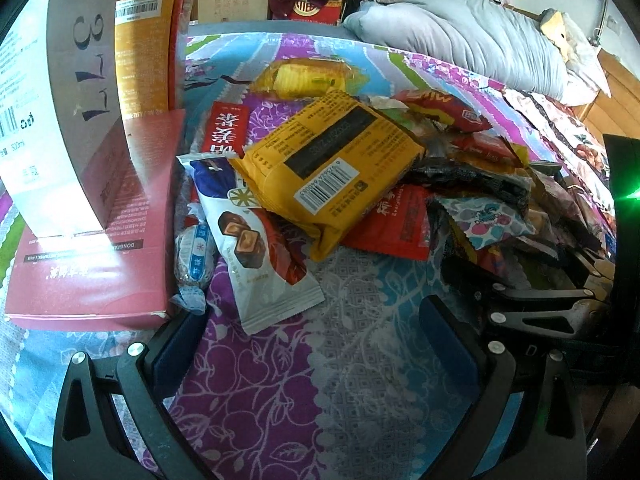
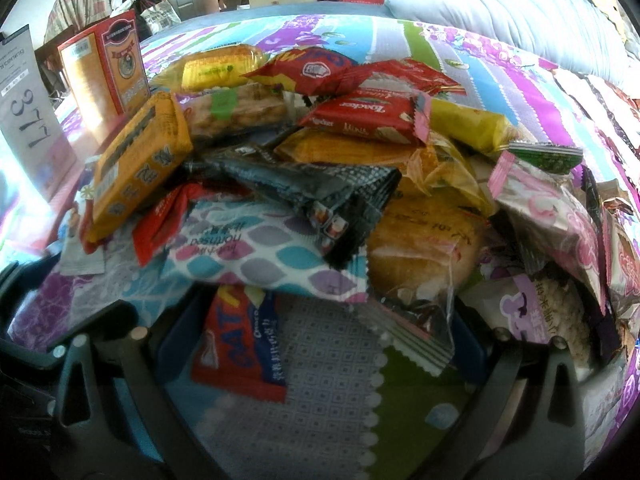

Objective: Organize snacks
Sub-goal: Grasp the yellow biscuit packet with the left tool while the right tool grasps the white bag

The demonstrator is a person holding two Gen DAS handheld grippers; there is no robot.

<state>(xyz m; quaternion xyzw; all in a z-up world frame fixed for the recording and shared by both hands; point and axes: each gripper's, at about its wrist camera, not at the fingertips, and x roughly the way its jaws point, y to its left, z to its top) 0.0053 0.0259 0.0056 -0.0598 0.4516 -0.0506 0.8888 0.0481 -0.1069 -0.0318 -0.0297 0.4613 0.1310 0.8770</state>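
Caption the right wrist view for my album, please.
Open right gripper facing a heap of wrapped snacks on a patterned bedspread.

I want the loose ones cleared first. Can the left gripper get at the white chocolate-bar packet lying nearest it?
Probably yes. The left gripper is open, and the white packet lies just ahead on the bedspread, its near end uncovered; only its far end sits under the yellow packet.

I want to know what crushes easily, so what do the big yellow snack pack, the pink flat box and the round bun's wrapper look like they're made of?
Yellow snack pack: likely matte plastic film, creased, with crimped ends. Pink flat box: apparently paperboard, with sharp folded edges and a slight sheen. Bun wrapper: clear thin plastic, wrinkled and glinting, the bun visible through it.
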